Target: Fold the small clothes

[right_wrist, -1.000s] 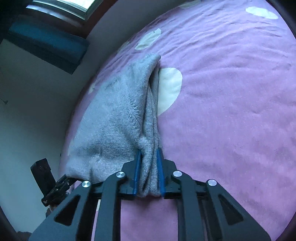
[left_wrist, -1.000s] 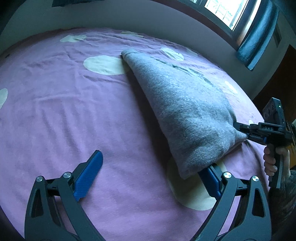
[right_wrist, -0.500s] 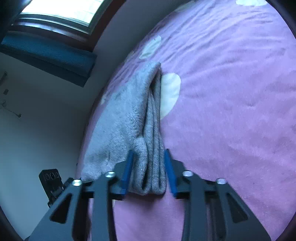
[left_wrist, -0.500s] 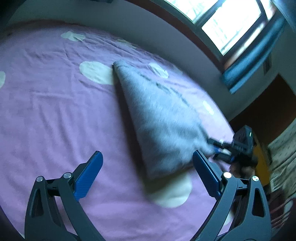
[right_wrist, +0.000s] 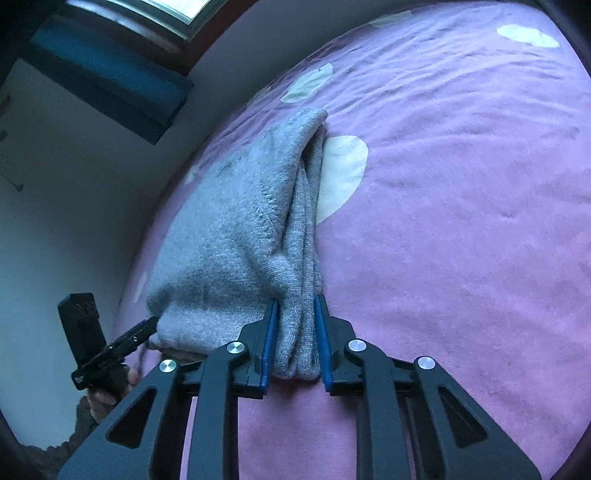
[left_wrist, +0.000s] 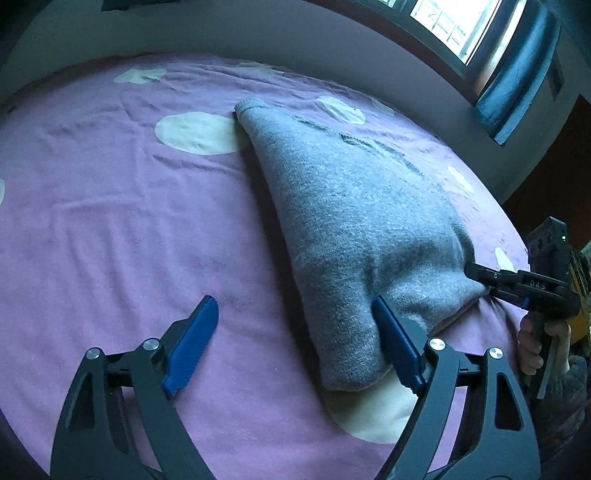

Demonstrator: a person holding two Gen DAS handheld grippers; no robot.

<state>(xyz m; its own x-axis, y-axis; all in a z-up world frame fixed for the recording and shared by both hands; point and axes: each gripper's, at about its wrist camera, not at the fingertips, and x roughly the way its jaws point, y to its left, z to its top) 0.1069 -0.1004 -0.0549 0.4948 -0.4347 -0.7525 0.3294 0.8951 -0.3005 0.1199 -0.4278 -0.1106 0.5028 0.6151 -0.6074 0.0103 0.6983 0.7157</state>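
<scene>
Left wrist view: purple spotted bedspread [left_wrist: 110,229] under window [left_wrist: 454,22]; left tongs [left_wrist: 291,347] released, right tongs [right_wrist: 294,334] grasping grey sweater [left_wrist: 354,229].

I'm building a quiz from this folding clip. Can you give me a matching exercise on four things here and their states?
Things:
1. left gripper
2. right gripper
3. grey knit garment
4. bed cover

States:
A. purple with pale spots
B. folded, lying on the bed
C. jaws wide apart, nothing clamped
D. jaws clamped on bunched fabric

Pairs: 1-C, 2-D, 3-B, 4-A
</scene>
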